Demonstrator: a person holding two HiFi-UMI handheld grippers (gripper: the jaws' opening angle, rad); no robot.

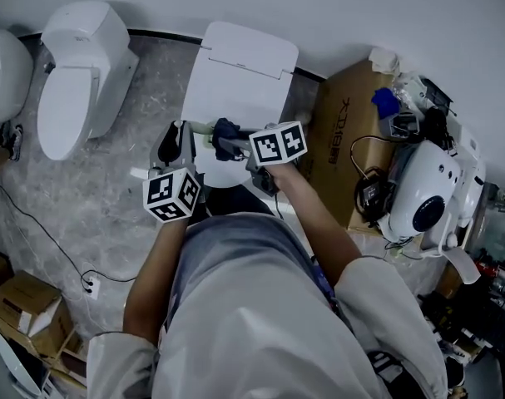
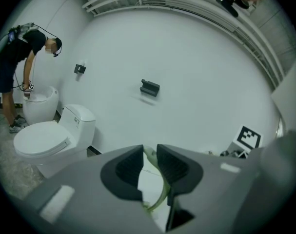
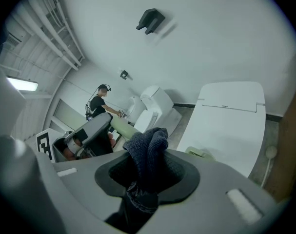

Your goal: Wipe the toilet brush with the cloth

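Toilets are being displayed along a white wall on a grey marbled floor (image 1: pixel 144 81), and one closed toilet lid (image 1: pixel 244 65) is lying just beyond both claws. The wiping step is judged to be in hand. The toilet brush (image 3: pixel 122 128), seen as a pale green handle, is being pinched in the left claw (image 2: pixel 148 156), its jaws nearly together on it. The dark cloth (image 3: pixel 150 147) is being clamped in the right claw (image 3: pixel 148 172), bunched above the jaws and held just left of that claw, beside the handle; contact cannot be told. Next, the cloth is probably to be pressed onto the handle and drawn along it
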